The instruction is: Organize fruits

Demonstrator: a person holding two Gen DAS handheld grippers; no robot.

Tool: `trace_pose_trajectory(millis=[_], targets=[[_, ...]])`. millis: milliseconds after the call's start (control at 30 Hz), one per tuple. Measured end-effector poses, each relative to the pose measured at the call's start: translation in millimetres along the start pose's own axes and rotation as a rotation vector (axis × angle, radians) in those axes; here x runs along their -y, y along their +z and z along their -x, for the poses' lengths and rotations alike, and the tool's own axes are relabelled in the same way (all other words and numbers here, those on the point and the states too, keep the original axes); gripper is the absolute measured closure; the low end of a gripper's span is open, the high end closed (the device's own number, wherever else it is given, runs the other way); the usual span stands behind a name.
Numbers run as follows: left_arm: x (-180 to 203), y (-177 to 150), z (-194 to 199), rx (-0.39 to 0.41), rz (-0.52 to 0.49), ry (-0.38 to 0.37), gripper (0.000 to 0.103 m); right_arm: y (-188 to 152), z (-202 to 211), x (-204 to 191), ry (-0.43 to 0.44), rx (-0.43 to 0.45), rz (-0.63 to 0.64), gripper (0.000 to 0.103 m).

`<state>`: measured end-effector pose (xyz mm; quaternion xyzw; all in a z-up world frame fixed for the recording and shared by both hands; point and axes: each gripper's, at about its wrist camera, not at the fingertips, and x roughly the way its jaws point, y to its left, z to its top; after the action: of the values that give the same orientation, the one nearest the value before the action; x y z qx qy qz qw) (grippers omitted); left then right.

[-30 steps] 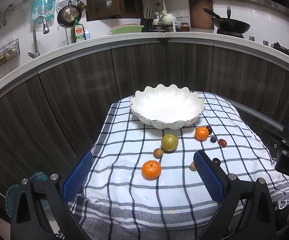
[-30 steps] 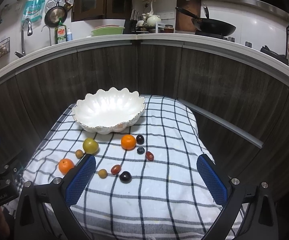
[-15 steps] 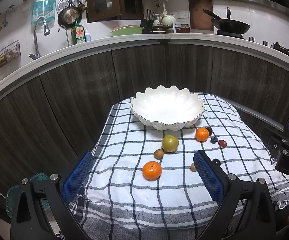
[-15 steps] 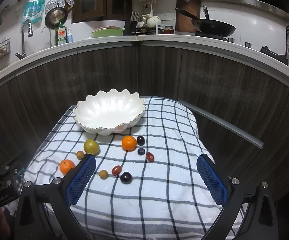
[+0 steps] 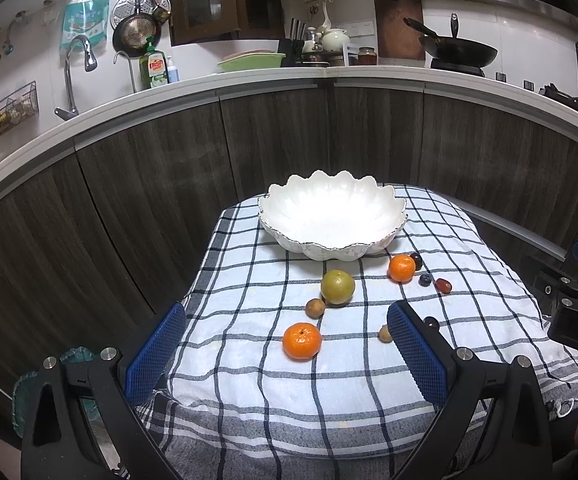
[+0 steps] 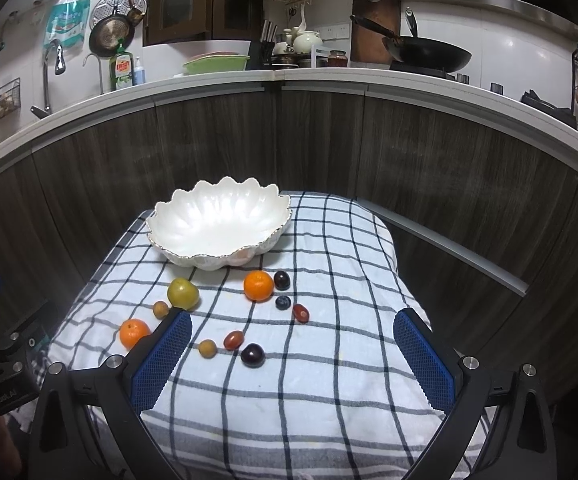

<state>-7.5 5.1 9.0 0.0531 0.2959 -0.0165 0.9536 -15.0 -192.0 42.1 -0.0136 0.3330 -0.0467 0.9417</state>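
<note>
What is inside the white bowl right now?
Nothing that shows: the white bowl looks bare inside in both views, though its near wall hides a strip of the bottom. All the fruit, like the green fruit, lies on the checked cloth.

A home kitchen. A curved white worktop (image 5: 249,80) runs above dark wood-grain cabinet fronts (image 5: 273,136). At left, a chrome faucet (image 5: 75,68) stands beside a green dish-soap bottle (image 5: 153,66), with a pan (image 5: 135,36) hanging on the tiled wall and a wire basket (image 5: 11,110) below it. Farther along sit a knife block (image 5: 291,46), a white teapot (image 5: 335,39), a cutting board (image 5: 399,26) and a black wok (image 5: 463,54) on the stove.
</note>
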Motion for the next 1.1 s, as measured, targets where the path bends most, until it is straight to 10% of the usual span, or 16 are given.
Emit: trace_pose_trajectory(millis=[1100], targets=[[10, 0, -43, -0.051, -0.075, -0.032, 0.0, 5, -41, -6, 0.03, -0.046, 0.016, 0.001]])
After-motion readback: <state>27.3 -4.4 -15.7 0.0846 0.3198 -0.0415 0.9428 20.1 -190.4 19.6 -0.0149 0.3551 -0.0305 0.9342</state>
